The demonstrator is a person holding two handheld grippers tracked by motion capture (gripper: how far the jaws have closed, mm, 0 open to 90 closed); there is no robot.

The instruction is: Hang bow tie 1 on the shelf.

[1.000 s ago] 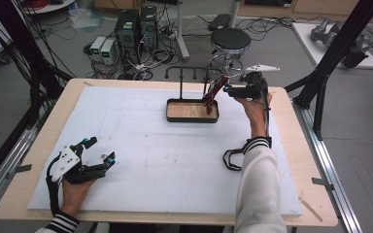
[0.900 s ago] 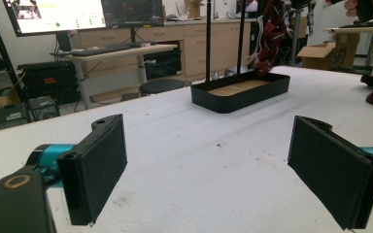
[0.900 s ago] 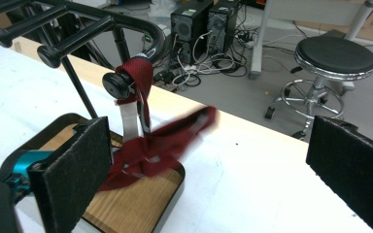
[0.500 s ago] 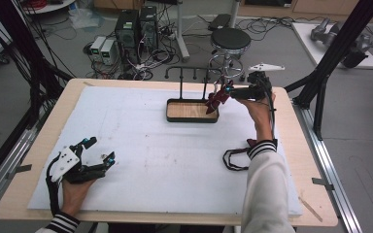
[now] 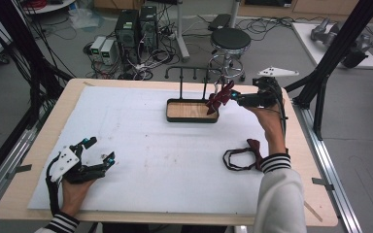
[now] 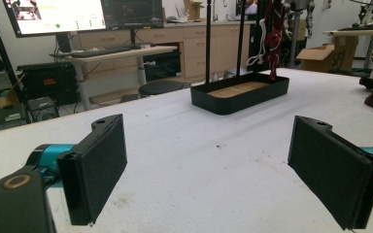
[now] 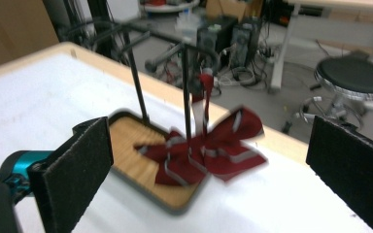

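- High view: against the frame a second ago, we find the right gripper [image 5: 234,98] has swung left toward the stand [image 5: 193,92], and the dark red bow tie [image 5: 220,97] now hangs at the stand's right post over the tray's right end. The left gripper [image 5: 98,151] has stayed at the near left corner of the white mat [image 5: 141,145], jaws apart, holding nothing. A second bow tie [image 5: 244,156] lies flat on the mat beside the right sleeve, well apart from the stand.
- Left gripper view: padded black jaws stand wide apart over bare mat; the tray is far ahead, the tie hanging at its right end.
- Right gripper view: jaws stand wide apart, clamping nothing. The striped, limp fabric bow tie [image 7: 204,145] lies dead ahead between them, wings spread crosswise, strap running up the thin metal post. We judge the right hand far nearer for any regrasp.
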